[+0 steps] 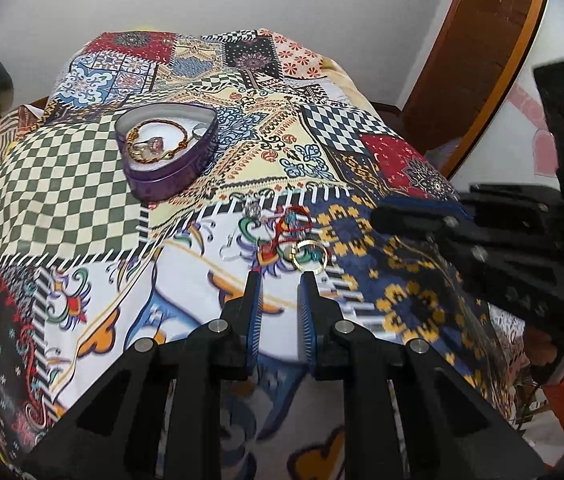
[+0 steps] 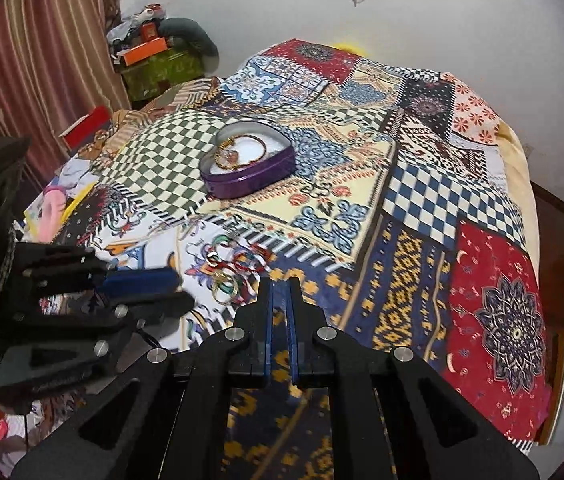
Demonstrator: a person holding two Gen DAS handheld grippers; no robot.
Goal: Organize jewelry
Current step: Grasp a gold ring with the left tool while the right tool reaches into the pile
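Observation:
A purple heart-shaped tin point(image 1: 162, 148) stands open on the patchwork bedspread, with a gold chain bracelet point(image 1: 158, 136) and a ring inside; it also shows in the right wrist view point(image 2: 248, 164). Loose jewelry lies on the spread: a gold hoop point(image 1: 309, 255), red bangles point(image 1: 292, 222) and a small silver piece point(image 1: 252, 210). In the right wrist view the hoop point(image 2: 224, 286) and the red bangles point(image 2: 248, 260) lie just ahead. My left gripper point(image 1: 281, 276) is open and empty, its tips just short of the hoop. My right gripper point(image 2: 281, 282) is nearly closed and empty, to the right of the jewelry.
The bedspread point(image 2: 422, 184) covers a bed against a white wall. A striped curtain point(image 2: 42, 40) and a pile of boxes and clothes point(image 2: 154, 48) stand at the left. A wooden door frame point(image 1: 482, 60) is at the right. The right gripper's body point(image 1: 522, 240) is close beside my left gripper.

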